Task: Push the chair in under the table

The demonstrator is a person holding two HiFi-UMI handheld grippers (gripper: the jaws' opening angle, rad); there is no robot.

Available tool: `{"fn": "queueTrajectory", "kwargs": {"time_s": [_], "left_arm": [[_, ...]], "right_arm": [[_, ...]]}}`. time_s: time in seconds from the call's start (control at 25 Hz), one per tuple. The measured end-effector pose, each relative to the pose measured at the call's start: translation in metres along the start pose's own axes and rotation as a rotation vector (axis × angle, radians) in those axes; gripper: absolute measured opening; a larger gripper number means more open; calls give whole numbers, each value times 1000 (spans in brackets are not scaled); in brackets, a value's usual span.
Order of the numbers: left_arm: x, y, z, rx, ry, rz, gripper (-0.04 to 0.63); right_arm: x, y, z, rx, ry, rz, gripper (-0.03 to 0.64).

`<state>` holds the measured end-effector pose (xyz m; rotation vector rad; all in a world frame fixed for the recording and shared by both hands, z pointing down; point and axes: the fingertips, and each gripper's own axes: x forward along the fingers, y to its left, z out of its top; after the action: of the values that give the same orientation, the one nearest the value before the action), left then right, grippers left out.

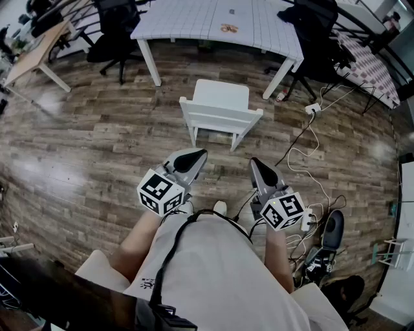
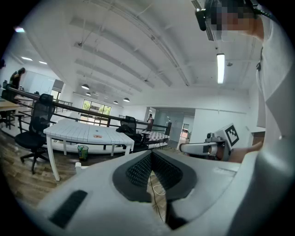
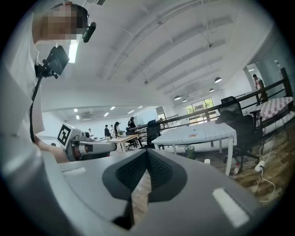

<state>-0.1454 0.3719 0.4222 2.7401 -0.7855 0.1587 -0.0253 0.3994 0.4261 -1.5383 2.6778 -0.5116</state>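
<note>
One white chair (image 1: 220,106), one white table (image 1: 194,19), two black office chairs (image 1: 116,32) (image 1: 317,45), two grippers (image 1: 199,155) (image 1: 255,163)

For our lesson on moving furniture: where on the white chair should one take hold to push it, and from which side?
Grip the top rail of the backrest of the white chair, coming from behind it, the person's side. The backrest faces the person and the seat points at the table, so a push there likely runs straight under.

wood-plank floor (image 1: 84,142), black office chair (image 1: 116,29), ceiling light (image 2: 221,68).
</note>
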Motion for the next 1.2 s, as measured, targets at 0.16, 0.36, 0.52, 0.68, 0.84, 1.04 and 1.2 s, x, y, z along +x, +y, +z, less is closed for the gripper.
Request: {"fn": "queueTrajectory", "kwargs": {"time_s": [0.16,0.36,0.52,0.68,0.84,1.04,1.2], "left_arm": [[10,5,2,10,4,39,8],[16,0,-1,18,16,42,8],[18,-1,-1,21,10,56,8],[20,1,0,14,-1,69,8],[25,0,2,15,-3,80,8],[29,-4,2,25,-11,115,8],[34,-5,1,21,-8,138,8]], "right_arm": [[-4,-13,2,-9,3,0,5],[-9,-21,1,-14,7,-1,5],[-9,-22,2,17,-11,27,6],[-9,-25,4,40,-19,48,6],[-10,-31,8,50,-19,66,6],[-17,-38,8,45,-16,85,6],[-20,-45,8,27,4,103,6]]}}
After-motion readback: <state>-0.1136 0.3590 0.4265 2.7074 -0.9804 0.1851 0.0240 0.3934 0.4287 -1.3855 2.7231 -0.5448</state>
